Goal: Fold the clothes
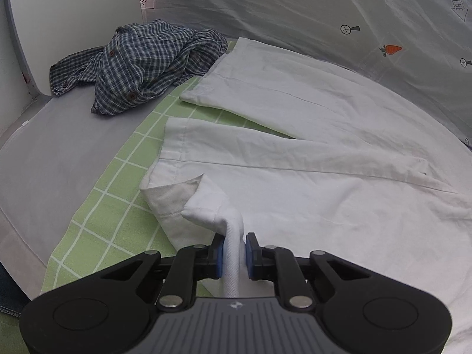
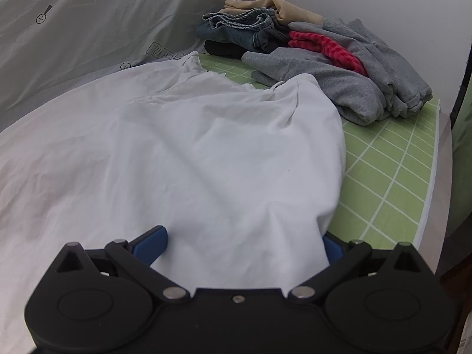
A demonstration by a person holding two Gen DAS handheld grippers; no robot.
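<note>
A white garment (image 1: 309, 159) lies spread on a green grid mat (image 1: 112, 206). My left gripper (image 1: 234, 253) is shut on a pinched fold of its near edge, lifting it slightly; a corner is turned over just ahead. In the right wrist view the same white garment (image 2: 206, 153) drapes over my right gripper (image 2: 244, 247). Its blue pads (image 2: 152, 244) stand wide apart with cloth bunched between them.
A crumpled blue plaid shirt (image 1: 141, 65) lies at the back left on a grey sheet (image 1: 59, 147). A pile of grey, red-striped, denim and beige clothes (image 2: 318, 56) sits at the back right. A patterned grey sheet (image 1: 324, 8) hangs behind. The mat's edge (image 2: 430, 177) runs along the right.
</note>
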